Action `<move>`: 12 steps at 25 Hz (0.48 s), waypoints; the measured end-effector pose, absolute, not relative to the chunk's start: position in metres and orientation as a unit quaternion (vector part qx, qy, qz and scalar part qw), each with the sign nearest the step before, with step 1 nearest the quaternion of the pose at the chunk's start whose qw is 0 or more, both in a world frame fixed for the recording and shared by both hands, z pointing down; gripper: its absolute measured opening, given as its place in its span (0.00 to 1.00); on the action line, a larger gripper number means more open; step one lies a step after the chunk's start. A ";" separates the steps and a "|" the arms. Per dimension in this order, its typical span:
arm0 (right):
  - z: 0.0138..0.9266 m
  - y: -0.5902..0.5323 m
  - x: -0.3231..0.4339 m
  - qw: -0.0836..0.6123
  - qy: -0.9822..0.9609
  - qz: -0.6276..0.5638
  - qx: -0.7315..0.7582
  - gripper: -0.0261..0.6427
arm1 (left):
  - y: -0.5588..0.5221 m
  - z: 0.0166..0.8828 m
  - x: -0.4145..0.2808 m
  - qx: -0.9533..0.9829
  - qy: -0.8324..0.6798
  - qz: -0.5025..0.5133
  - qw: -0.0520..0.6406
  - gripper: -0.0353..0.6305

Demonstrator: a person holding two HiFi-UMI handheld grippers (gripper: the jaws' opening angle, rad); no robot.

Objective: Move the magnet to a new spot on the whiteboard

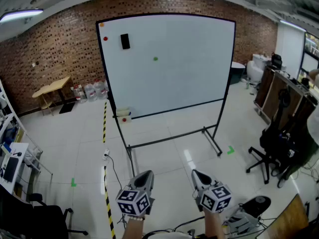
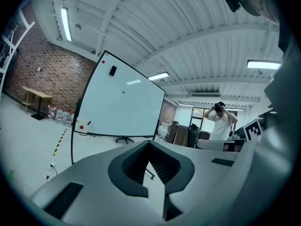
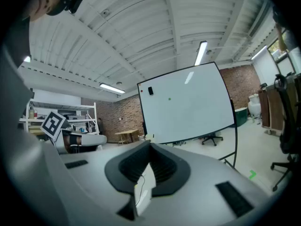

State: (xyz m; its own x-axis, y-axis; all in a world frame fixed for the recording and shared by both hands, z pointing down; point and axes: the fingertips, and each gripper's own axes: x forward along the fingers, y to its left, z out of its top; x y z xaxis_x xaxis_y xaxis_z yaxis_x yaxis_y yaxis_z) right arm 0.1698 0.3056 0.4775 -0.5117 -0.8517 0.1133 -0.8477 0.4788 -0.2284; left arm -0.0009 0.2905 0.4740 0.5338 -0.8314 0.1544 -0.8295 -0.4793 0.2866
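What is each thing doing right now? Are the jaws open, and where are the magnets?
Whiteboard: standing upright, no writing.
Green magnet: stuck on the board, untouched.
Red magnet: stuck near the board's top left corner.
Black eraser: stuck on the board, upright.
Left gripper: jaws shut, empty.
Right gripper: jaws shut, empty.
Ceiling light: on.
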 end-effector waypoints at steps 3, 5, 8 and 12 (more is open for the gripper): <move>0.487 0.305 0.194 0.007 0.860 -0.134 -0.492 0.06 | 0.290 0.481 0.022 0.859 -0.485 -0.002 0.165 0.05; 0.494 0.305 0.209 0.007 0.860 -0.140 -0.491 0.06 | 0.290 0.488 0.035 0.857 -0.486 0.001 0.168 0.05; 0.502 0.301 0.224 0.010 0.859 -0.148 -0.491 0.06 | 0.286 0.498 0.046 0.856 -0.488 0.012 0.173 0.05; 0.508 0.282 0.227 0.016 0.859 -0.155 -0.488 0.06 | 0.267 0.499 0.048 0.854 -0.491 0.017 0.170 0.05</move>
